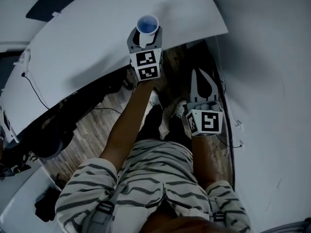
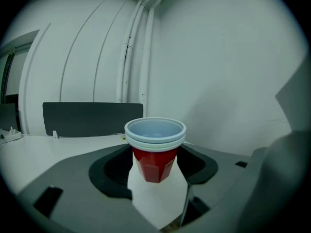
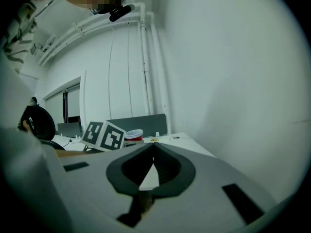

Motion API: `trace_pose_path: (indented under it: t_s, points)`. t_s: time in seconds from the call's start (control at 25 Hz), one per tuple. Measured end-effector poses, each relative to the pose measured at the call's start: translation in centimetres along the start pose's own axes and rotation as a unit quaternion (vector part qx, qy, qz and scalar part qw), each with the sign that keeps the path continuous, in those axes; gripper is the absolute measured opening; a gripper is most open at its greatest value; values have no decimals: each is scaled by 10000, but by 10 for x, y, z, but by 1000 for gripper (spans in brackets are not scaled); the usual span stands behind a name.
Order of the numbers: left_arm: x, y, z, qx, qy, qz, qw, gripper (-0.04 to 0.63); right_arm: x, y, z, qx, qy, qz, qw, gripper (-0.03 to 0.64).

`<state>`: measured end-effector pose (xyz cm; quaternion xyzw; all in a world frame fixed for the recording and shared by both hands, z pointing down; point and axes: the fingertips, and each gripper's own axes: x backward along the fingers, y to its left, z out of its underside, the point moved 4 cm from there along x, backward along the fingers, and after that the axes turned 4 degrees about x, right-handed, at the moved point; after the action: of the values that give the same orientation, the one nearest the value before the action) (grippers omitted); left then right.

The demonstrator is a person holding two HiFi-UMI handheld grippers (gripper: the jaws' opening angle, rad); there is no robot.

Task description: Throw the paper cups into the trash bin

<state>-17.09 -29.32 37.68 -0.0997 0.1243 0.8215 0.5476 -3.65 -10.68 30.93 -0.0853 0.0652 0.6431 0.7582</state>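
The left tongs (image 1: 144, 38) are clamped on a nested stack of red paper cups (image 2: 155, 147) with white rims. The stack is upright over the edge of the white table (image 1: 92, 38). I cannot tell whether its base touches the top. The right tongs (image 3: 153, 145) are closed and empty. They hang over the wood floor (image 1: 92, 125) in the gap between the table and the white wall (image 1: 272, 81). A dark panel (image 2: 92, 118) stands at the table's far side, with white pipes (image 2: 138, 47) running up the wall behind. Thin cables (image 1: 34, 89) trail off the table edge. Under the table is dim, and dark shapes there are hard to make out.
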Motion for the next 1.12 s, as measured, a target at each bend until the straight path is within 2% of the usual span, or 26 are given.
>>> trace_pose_path:
  t_s: [0.2, 0.56, 0.88, 1.12]
  points:
    - [17, -19, -15, -54, -58, 34, 10000, 302, 13, -13, -13, -81, -145, 53, 9998, 9]
    - [52, -60, -40, -114, -177, 341, 9992, 302, 40, -34, -34, 16, -268, 244, 9993, 9]
    - [82, -95, -53, -218, -276, 806, 9961, 302, 68, -43, -52, 96, -408, 604, 9973, 9]
    - [94, -129, -60, -479, -304, 1358, 9891, 302, 87, -54, -61, 98, -492, 1016, 9936, 9]
